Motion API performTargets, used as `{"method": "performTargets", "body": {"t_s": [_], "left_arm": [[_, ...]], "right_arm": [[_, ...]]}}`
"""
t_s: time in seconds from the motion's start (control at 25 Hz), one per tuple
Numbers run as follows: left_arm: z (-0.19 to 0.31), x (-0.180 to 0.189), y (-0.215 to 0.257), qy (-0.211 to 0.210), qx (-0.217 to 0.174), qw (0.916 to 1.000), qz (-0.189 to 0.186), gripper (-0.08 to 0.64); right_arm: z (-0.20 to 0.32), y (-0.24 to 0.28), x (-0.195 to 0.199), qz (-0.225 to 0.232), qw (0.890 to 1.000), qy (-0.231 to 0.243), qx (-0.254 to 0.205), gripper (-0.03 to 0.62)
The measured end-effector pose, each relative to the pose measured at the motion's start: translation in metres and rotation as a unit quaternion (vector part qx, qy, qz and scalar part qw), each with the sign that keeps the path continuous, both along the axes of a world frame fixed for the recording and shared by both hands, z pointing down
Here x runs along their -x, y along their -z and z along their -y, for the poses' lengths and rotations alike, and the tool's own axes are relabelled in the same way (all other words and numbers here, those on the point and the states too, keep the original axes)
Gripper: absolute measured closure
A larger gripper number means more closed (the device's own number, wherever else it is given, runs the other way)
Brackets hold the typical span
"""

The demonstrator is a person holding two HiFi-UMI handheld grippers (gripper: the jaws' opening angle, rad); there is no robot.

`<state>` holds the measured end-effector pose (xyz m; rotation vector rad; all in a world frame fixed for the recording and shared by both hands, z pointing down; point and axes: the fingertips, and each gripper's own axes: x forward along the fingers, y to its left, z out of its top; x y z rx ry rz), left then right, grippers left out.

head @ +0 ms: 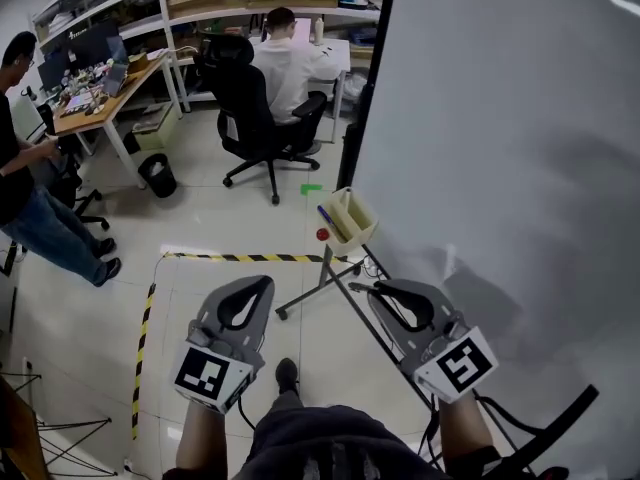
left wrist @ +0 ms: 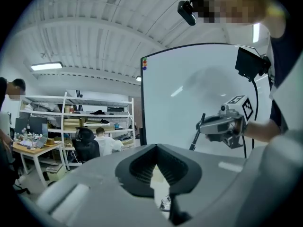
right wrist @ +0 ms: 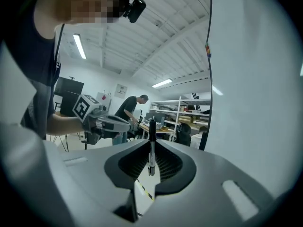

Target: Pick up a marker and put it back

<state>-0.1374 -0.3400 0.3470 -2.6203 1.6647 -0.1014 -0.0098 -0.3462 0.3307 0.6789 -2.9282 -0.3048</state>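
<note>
A black marker (right wrist: pixel 151 148) stands upright between the jaws of my right gripper (right wrist: pixel 151 143), which is shut on it. The left gripper view shows the same marker (left wrist: pixel 198 132) slanting down from the right gripper (left wrist: pixel 208 126) in front of the whiteboard (left wrist: pixel 189 93). In the head view the right gripper (head: pixel 378 288) is level beside the whiteboard (head: pixel 500 148), short of the beige marker tray (head: pixel 352 220) fixed to the board's edge. My left gripper (head: pixel 266 282) is level to its left over the floor. Its jaws (left wrist: pixel 155 146) meet at the tips with nothing between them.
The whiteboard's metal stand (head: pixel 320 278) reaches over the floor below the tray. Yellow-black tape (head: pixel 240 258) marks the floor. Further off a person sits in a black office chair (head: pixel 255 108), another person stands at the left (head: pixel 30 198), near a desk (head: pixel 105 98) and a black bin (head: pixel 157 175).
</note>
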Motion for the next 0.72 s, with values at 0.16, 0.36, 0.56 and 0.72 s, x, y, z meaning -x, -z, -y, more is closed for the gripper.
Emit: {"method": "performTargets", "body": {"t_s": [0.16, 0.36, 0.56, 0.72], "left_arm": [[0.047, 0.030, 0.002, -0.035, 0.006, 0.9993, -0.008, 0.554], [0.095, 0.048, 0.004, -0.076, 0.006, 0.9970, -0.005, 0.554], [0.123, 0.052, 0.002, -0.099, 0.009, 0.9950, -0.004, 0.554], [0.143, 0.055, 0.010, -0.101, -0.004, 0.9948, -0.006, 0.554]], "right_arm": [[0.041, 0.004, 0.030, -0.020, 0.999, -0.041, -0.007, 0.552], [0.082, 0.008, 0.050, -0.019, 0.996, -0.087, -0.006, 0.552], [0.110, 0.000, 0.059, -0.038, 0.994, -0.104, -0.002, 0.552], [0.129, -0.004, 0.066, -0.037, 0.994, -0.107, -0.001, 0.552]]}}
